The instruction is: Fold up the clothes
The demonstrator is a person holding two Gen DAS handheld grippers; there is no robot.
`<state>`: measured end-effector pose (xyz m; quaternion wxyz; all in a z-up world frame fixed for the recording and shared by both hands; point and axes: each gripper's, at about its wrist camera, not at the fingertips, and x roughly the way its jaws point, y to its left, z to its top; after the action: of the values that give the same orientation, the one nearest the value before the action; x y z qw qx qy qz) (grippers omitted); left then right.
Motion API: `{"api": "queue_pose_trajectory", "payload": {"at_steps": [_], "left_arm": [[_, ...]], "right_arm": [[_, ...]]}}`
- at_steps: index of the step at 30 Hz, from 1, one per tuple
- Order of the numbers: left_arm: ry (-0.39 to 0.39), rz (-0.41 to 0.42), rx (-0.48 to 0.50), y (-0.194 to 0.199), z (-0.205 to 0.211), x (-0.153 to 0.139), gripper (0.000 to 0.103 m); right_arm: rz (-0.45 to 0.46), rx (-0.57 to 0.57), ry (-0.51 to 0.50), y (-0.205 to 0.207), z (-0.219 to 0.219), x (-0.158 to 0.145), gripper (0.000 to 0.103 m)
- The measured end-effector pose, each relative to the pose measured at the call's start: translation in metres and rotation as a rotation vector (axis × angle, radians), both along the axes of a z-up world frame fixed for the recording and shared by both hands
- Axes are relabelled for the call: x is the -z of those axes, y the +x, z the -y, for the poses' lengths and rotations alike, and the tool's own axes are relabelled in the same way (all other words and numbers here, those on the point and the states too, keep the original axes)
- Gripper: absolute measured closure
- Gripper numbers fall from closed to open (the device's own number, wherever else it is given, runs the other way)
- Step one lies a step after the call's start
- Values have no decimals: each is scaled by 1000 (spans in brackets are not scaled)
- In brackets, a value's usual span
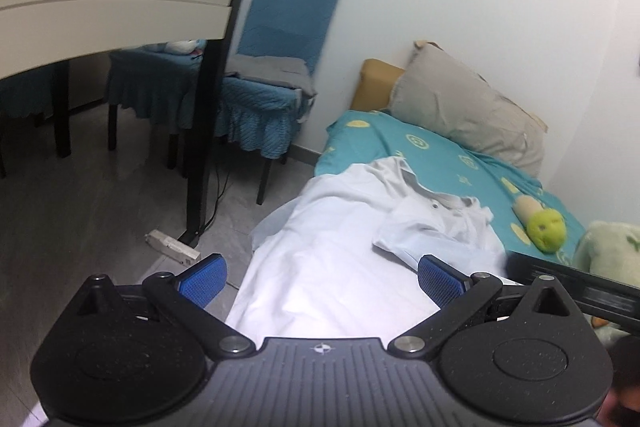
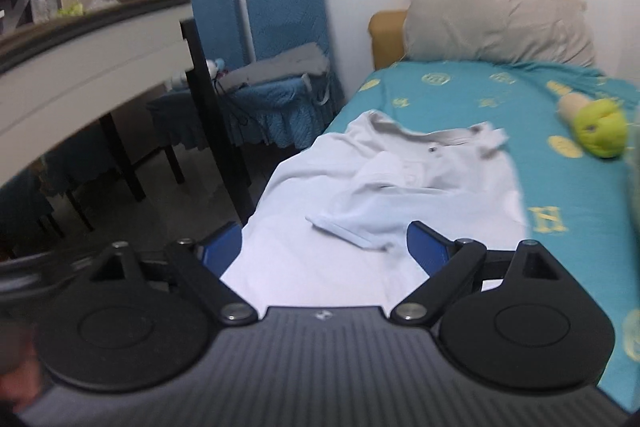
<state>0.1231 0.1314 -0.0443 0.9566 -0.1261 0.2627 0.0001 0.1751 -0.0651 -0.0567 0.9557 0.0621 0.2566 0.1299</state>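
Note:
A pale blue polo shirt (image 1: 340, 239) lies rumpled on the teal bed sheet (image 1: 424, 143), its collar toward the pillow and one sleeve folded over the chest. It also shows in the right wrist view (image 2: 360, 195). My left gripper (image 1: 322, 277) is open, hovering over the shirt's lower part near the bed's left edge. My right gripper (image 2: 324, 247) is open above the shirt's lower part too. Neither holds anything. Part of the right gripper's body (image 1: 576, 283) shows at the right of the left wrist view.
A grey pillow (image 1: 468, 107) leans at the bed's head. A green plush toy (image 1: 546, 225) lies on the sheet to the right of the shirt. A white table (image 1: 100, 11) with black legs and blue-covered chairs (image 1: 280, 75) stand left of the bed. A power strip (image 1: 172, 247) lies on the floor.

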Motion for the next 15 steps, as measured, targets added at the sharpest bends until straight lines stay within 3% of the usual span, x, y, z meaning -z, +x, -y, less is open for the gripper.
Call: {"api": "queue_pose_trajectory", "payload": {"at_steps": [4,9,15], "left_arm": [[35,13,46,-8,16,-1,0],[82,35,99,-24,37,-2,0],[97,29,136,-38,55,0,0]], "right_arm": [[31,51,30,-60,17,-28,12],[26,119,12,-104,26,-53,12],[110,175,45,-140,50,-45,12]]}}
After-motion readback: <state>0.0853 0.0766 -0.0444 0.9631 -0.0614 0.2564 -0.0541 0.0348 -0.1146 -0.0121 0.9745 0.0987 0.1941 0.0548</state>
